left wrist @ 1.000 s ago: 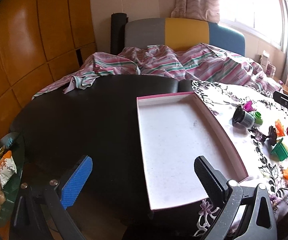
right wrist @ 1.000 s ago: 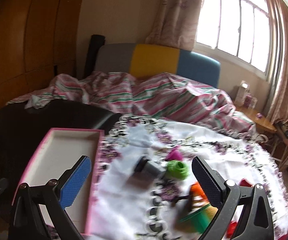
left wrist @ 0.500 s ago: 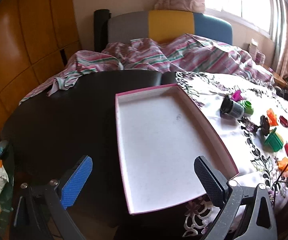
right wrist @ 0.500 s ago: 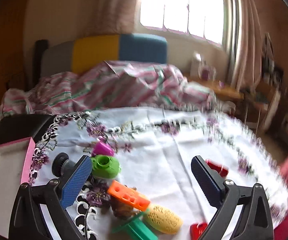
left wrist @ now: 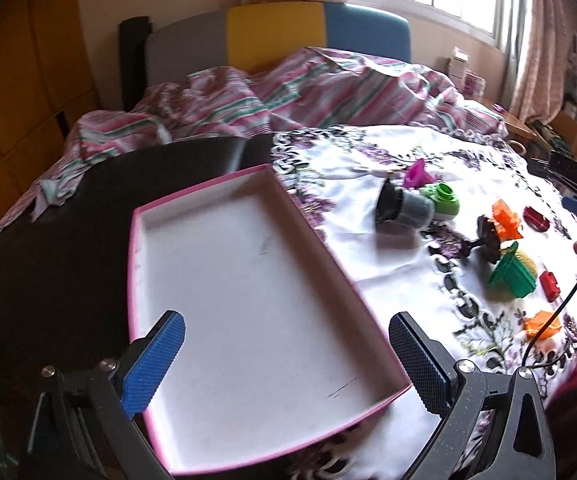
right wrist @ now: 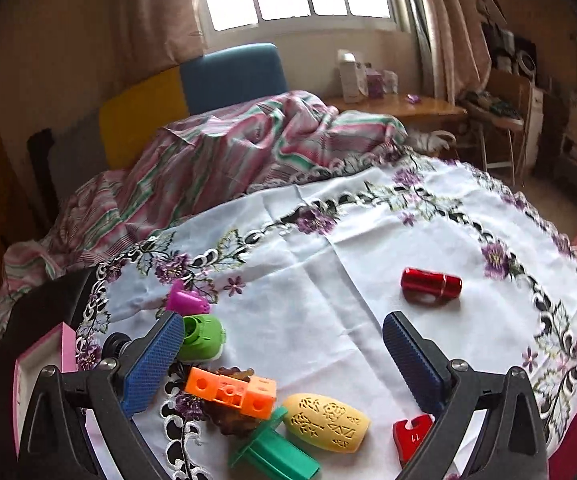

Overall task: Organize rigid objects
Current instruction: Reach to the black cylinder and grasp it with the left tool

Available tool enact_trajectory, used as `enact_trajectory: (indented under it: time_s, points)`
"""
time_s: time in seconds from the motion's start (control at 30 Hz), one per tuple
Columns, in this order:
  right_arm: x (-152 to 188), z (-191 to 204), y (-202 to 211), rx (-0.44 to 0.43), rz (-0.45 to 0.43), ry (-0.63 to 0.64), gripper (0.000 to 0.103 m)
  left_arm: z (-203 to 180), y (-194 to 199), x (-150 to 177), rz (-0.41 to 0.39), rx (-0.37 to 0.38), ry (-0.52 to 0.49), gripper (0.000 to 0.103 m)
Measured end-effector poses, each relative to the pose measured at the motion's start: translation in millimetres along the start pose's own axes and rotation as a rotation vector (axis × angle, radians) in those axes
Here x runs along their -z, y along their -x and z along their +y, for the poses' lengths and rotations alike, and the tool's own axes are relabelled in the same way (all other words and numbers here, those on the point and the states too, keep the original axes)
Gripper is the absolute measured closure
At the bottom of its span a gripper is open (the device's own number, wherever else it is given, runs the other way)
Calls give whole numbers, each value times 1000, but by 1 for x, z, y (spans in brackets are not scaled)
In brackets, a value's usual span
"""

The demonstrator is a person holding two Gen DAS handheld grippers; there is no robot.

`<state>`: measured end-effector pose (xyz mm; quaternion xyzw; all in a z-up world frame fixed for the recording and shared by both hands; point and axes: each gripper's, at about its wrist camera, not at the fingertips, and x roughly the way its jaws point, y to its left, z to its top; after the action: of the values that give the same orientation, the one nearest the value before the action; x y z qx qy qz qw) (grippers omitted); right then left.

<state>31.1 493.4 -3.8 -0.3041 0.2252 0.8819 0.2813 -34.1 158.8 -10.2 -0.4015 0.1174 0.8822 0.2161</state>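
Observation:
A pink-rimmed white tray lies empty on the table's left side; its corner shows in the right wrist view. My left gripper hovers open over its near end. Small plastic parts lie on the floral cloth: a grey-black cylinder, a light green piece, a magenta piece, an orange block, a yellow oval, a dark green piece, a red cylinder, and a red clip. My right gripper is open above them, holding nothing.
A white floral tablecloth covers the table's right part; the left part is bare dark tabletop. A striped blanket and a multicoloured headboard lie behind. A wooden side table stands at the right.
The right gripper has swung right and down from the tray toward the scattered parts. The left gripper has shifted so the tray sits centred between its fingers. Both stay open.

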Motion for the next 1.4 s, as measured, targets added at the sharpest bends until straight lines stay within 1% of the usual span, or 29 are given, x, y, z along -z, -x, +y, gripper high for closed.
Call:
enact_trajectory:
  time_s: [0.07, 0.17, 0.27, 0.33, 0.37, 0.57, 0.73, 0.87, 0.9, 0.93, 0.97, 1.0, 1.03, 1.13, 1.23, 1.3, 1.4]
  points:
    - [0, -3, 0, -5, 2, -15, 1, -12, -7, -9, 4, 13, -30, 0]
    - [0, -1, 3, -5, -7, -2, 1, -32, -21, -26, 8, 38, -76, 0]
    - [0, 3, 3, -8, -7, 15, 1, -56, -41, -45, 17, 64, -133, 0]
    - [0, 5, 2, -13, -6, 22, 1, -67, -56, -56, 37, 74, -161, 0]
    - [-1, 5, 2, -15, -9, 26, 1, -74, -67, -63, 52, 84, -169, 0]
    - [-3, 4, 1, -13, -11, 25, 1, -104, -110, -89, 85, 114, -210, 0]
    - [-4, 3, -3, -22, 0, 16, 1, -120, -138, -100, 103, 137, -248, 0]
    - [-4, 3, -5, -25, 10, 16, 1, -125, -160, -103, 145, 146, -238, 0]
    - [-4, 3, -6, -25, 12, 17, 1, -126, -163, -104, 139, 146, -236, 2]
    - [-4, 3, -6, -24, 12, 19, 1, -125, -166, -104, 134, 149, -235, 16]
    - [-4, 4, -6, -24, 12, 22, 1, -125, -169, -103, 145, 166, -231, 38]
    - [-3, 4, -6, -23, 13, 25, 1, -122, -174, -102, 178, 185, -211, 39]
    - [-3, 4, -6, -23, 14, 26, 1, -117, -173, -101, 174, 202, -179, 39]
    - [-3, 4, -7, -21, 17, 29, 1, -108, -154, -97, 132, 228, -147, 40]
    - [-2, 6, -8, -28, 26, 36, 1, -99, -120, -91, 73, 254, -137, 40]
    - [0, 10, -8, -33, 34, 54, 1, -91, -98, -84, 42, 254, -138, 39]
    - [4, 21, -11, -51, 58, 108, 1, -74, -72, -73, 20, 259, -107, 39]
